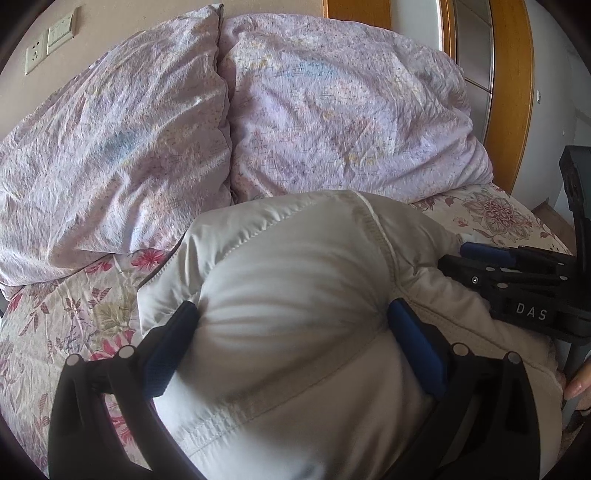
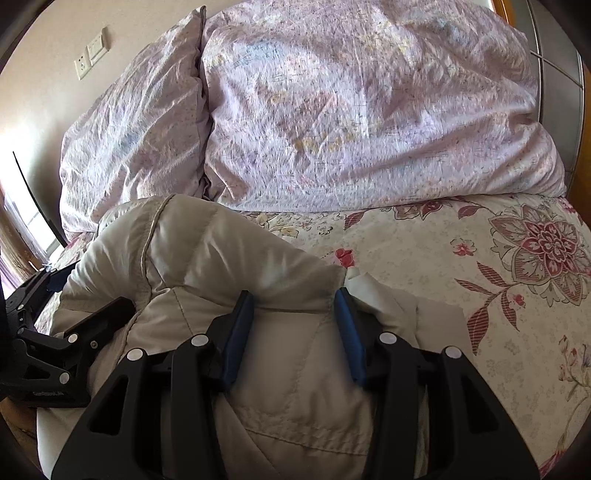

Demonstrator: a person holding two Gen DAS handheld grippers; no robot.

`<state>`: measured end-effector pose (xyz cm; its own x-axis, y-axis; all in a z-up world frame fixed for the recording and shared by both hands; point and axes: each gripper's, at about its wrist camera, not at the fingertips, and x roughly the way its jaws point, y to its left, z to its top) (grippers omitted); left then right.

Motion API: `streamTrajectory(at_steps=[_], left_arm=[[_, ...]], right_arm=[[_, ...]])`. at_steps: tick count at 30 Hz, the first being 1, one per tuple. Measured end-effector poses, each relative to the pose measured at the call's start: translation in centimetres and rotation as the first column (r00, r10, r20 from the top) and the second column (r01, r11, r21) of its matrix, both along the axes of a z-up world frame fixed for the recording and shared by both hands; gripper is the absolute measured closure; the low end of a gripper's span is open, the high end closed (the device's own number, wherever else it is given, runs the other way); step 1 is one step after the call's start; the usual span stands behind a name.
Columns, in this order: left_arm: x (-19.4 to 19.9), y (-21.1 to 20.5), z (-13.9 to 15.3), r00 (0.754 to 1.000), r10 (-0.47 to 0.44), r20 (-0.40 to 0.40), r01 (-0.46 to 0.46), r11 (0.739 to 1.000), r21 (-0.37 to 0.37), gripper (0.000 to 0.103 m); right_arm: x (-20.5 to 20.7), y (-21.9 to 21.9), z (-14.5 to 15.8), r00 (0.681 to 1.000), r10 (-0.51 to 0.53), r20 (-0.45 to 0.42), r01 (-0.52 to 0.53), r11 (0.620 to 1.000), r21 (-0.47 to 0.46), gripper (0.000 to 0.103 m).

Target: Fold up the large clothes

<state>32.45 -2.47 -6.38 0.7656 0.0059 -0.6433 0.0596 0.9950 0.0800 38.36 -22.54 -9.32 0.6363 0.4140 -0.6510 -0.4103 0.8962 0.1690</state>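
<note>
Nearest the lens, a puffy off-white quilted jacket (image 1: 303,295) bulges between the blue pads of the left gripper (image 1: 291,314); both pads press into the padding and dimple it, so the jaws stand wide but clamped on a thick fold. The jacket lies bunched at the near edge of the bed (image 2: 424,258), on a cream bedsheet (image 2: 517,350) printed with red and maroon flowers. Behind it, two large pillows (image 1: 332,110) in crinkled pale lilac covers lean side by side against the wall at the head of the bed.

From the right wrist view, the right gripper (image 2: 295,295) is about half open, its blue pads (image 2: 351,332) closed against a fold of the same jacket (image 2: 221,240), with the cloth gathered between them. Both grippers sit close together on the garment, each visible at the edge of the other's view. A wooden frame (image 1: 509,92) stands at the bed's right side. Small white wall switches (image 1: 61,31) and a socket are mounted above the left pillow.
</note>
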Motion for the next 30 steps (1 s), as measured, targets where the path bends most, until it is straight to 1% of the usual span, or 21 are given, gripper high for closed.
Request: streamTrajectory(at_steps=[1, 2, 3, 4, 5, 6, 7, 8, 9, 11, 12, 15, 17, 18, 20, 23, 25, 28, 30], left_arm=[[-0.5, 0.3, 0.4, 1.0, 0.009, -0.003, -0.009, 1.0, -0.001, 0.002], [-1.2, 1.0, 1.0, 1.0, 0.017, -0.016, -0.018, 0.999, -0.037, 0.002], [-2.0, 1.9, 1.6, 1.0, 0.009, -0.03, -0.012, 0.996, -0.094, 0.002], [-2.9, 3.0, 2.3, 0.999, -0.008, -0.042, 0.002, 0.987, -0.159, 0.002], [-3.5, 4.1, 2.8, 0.998, -0.02, -0.053, 0.008, 0.978, -0.209, 0.002], [-4.1, 5.3, 3.3, 0.998, -0.024, -0.066, 0.007, 0.969, -0.248, 0.002], [-4.5, 6.3, 3.6, 0.997, -0.032, -0.076, 0.01, 0.96, -0.28, 0.002], [-4.9, 7.3, 3.8, 0.995, -0.048, -0.091, 0.017, 0.949, -0.315, 0.002], [-5.1, 8.2, 3.9, 0.993, -0.058, -0.107, 0.018, 0.939, -0.343, 0.002], [-5.3, 9.6, 3.6, 0.987, -0.075, -0.14, 0.015, 0.921, -0.39, 0.002], [-5.3, 10.0, 3.4, 0.985, -0.084, -0.152, 0.013, 0.91, -0.415, 0.002], [-5.1, 10.7, 2.1, 0.971, -0.124, -0.205, 0.007, 0.869, -0.494, 0.002], [-4.8, 10.7, 1.2, 0.961, -0.143, -0.236, -0.006, 0.844, -0.537, 0.002], [-4.7, 10.5, 0.8, 0.957, -0.154, -0.247, -0.007, 0.837, -0.548, 0.002], [-4.6, 10.3, 0.3, 0.953, -0.169, -0.25, -0.002, 0.825, -0.566, 0.002], [-4.5, 10.1, -0.2, 0.948, -0.199, -0.247, 0.009, 0.795, -0.606, 0.002], [-4.3, 10.0, -0.5, 0.942, -0.225, -0.25, 0.018, 0.776, -0.631, 0.002], [-4.2, 9.9, -0.9, 0.941, -0.232, -0.248, 0.022, 0.77, -0.638, 0.002], [-4.2, 10.1, -1.1, 0.939, -0.238, -0.248, 0.018, 0.754, -0.657, 0.002]], right_arm=[[-0.3, 0.1, 0.5, 1.0, -0.004, -0.016, 0.003, 1.0, -0.019, 0.055], [-0.8, -0.2, 1.3, 0.999, -0.007, -0.05, 0.006, 1.0, -0.019, 0.053], [-1.4, -0.9, 2.1, 0.997, 0.001, -0.082, 0.0, 1.0, 0.01, 0.048], [-2.0, -1.9, 3.0, 0.994, 0.015, -0.11, -0.009, 0.998, 0.057, 0.033], [-2.6, -3.0, 3.8, 0.991, 0.029, -0.129, -0.015, 0.994, 0.104, 0.014], [-3.3, -4.5, 4.8, 0.988, 0.037, -0.149, -0.014, 0.988, 0.154, 0.005], [-3.6, -5.7, 5.3, 0.985, 0.038, -0.17, -0.007, 0.983, 0.182, 0.001], [-3.8, -6.9, 5.7, 0.978, 0.04, -0.205, 0.004, 0.978, 0.209, 0.001], [-3.8, -8.3, 5.7, 0.964, 0.044, -0.263, 0.022, 0.97, 0.243, 0.001], [-3.7, -10.2, 5.0, 0.935, 0.056, -0.35, 0.054, 0.954, 0.296, 0.001], [-3.5, -11.0, 4.2, 0.917, 0.057, -0.396, 0.076, 0.947, 0.313, 0.001], [-3.0, -12.4, 1.6, 0.854, 0.045, -0.519, 0.141, 0.939, 0.313, 0.001], [-2.8, -12.8, -0.1, 0.819, 0.066, -0.57, 0.159, 0.928, 0.336, 0.001], [-2.6, -12.8, -1.0, 0.801, 0.081, -0.593, 0.166, 0.922, 0.35, 0.001], [-2.5, -12.7, -2.1, 0.778, 0.106, -0.619, 0.169, 0.914, 0.37, 0.001], [-2.2, -12.3, -3.7, 0.75, 0.154, -0.643, 0.165, 0.898, 0.407, 0.001], [-2.0, -12.1, -4.1, 0.742, 0.189, -0.643, 0.154, 0.886, 0.437, 0.001], [-1.9, -11.4, -4.6, 0.735, 0.222, -0.64, 0.129, 0.881, 0.454, 0.001], [-1.9, -11.0, -4.7, 0.736, 0.243, -0.632, 0.116, 0.875, 0.471, 0.001]])
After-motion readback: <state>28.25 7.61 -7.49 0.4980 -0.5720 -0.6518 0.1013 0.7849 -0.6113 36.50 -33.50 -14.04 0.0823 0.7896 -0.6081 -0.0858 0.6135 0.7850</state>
